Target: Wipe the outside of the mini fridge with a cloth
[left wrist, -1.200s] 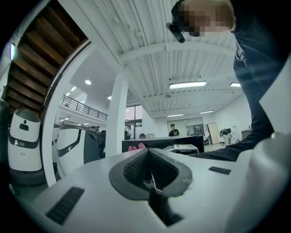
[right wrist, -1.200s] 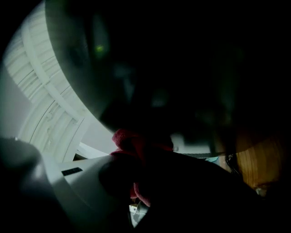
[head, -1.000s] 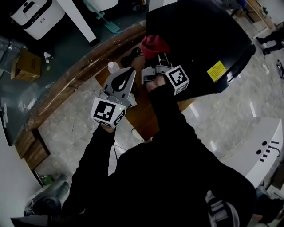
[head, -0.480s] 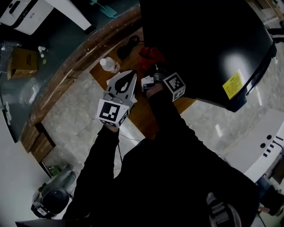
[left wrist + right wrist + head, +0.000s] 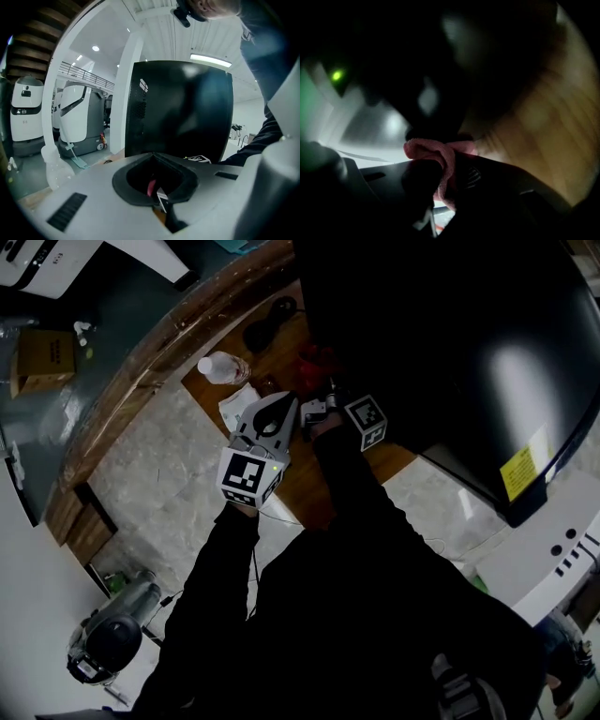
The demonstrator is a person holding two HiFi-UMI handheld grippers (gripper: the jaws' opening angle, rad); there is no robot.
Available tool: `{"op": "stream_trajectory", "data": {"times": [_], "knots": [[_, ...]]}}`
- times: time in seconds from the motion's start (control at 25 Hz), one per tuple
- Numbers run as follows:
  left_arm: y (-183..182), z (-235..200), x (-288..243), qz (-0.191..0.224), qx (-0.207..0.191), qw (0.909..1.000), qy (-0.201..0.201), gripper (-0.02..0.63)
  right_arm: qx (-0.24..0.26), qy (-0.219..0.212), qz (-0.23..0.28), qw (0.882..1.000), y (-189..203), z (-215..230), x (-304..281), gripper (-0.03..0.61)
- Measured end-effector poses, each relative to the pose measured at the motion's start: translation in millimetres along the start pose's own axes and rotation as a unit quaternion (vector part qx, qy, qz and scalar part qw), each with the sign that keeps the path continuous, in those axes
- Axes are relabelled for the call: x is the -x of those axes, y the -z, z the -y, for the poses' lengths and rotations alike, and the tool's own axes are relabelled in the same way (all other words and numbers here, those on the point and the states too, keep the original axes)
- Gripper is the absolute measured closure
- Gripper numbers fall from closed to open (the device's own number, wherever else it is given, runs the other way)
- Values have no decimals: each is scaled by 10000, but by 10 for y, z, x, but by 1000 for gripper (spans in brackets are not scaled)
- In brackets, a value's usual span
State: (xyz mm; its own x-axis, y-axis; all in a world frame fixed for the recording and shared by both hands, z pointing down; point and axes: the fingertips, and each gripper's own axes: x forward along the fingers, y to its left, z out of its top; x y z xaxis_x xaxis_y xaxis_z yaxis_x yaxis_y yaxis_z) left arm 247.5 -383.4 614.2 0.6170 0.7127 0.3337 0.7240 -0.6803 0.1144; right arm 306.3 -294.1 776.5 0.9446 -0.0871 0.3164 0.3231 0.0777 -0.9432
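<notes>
While wiping seems under way, no view shows which faces are already clean, so judge it early-to-mid: the big glossy black box-shaped mini fridge (image 5: 450, 343) has all its outer walls possibly left to do. It stands upright on the brown wooden desk (image 5: 309, 474), long axis vertical. The left gripper view shows a perforated vent patch on its left face; which way the door faces cannot be told.

The left gripper (image 5: 284, 404) hovers just beside the fridge's lower corner, fingers pressed together on nothing; the pink sliver seen past them is the cloth in the other gripper.

The right gripper (image 5: 323, 388) is low by the fridge's base, fingers pinching the small bunched red terry cloth (image 5: 316, 360). The cloth sits at the bottom of the fridge's near wall, close over the desk, and seems to touch the wall. It is wadded, with no clear long axis, and bulges out of the fingers toward the fridge.
</notes>
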Motion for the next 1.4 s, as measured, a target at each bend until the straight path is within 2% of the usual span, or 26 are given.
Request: {"op": "stream_trajectory", "data": {"times": [0.2, 0.32, 0.4, 0.52, 0.76, 0.88, 1.04, 1.24, 1.4], "knots": [[157, 4, 62, -144, 43, 9999, -79, 609, -17, 99, 79, 9999, -38, 212, -69, 523], [201, 16, 151, -185, 56, 9997, -144, 609, 430, -84, -154, 9989, 30, 151, -35, 523], [155, 27, 251, -103, 95, 9996, -236, 609, 850, -291, -473, 9948, 154, -3, 58, 523], [-13, 72, 402, 85, 55, 9994, -317, 609, 1223, -645, -909, 9862, 378, -332, 328, 523], [-627, 428, 700, 577, -181, 9982, 15, 609, 1980, -1463, -1330, 9601, 546, -1271, 1143, 523], [-987, 625, 911, 897, -288, 9953, 211, 609, 2344, -1855, -1287, 9456, 530, -1825, 1546, 523], [-1453, 939, 1143, 1295, -432, 9892, 525, 609, 2526, -2294, -1003, 9346, 402, -2474, 2064, 523], [-1907, 1364, 1319, 1698, -642, 9793, 896, 609, 2637, -2673, -682, 9243, 200, -3051, 2667, 523], [-2150, 1656, 1318, 1889, -779, 9724, 1122, 609, 2573, -2762, -338, 9254, -70, -3286, 2977, 523]]}}
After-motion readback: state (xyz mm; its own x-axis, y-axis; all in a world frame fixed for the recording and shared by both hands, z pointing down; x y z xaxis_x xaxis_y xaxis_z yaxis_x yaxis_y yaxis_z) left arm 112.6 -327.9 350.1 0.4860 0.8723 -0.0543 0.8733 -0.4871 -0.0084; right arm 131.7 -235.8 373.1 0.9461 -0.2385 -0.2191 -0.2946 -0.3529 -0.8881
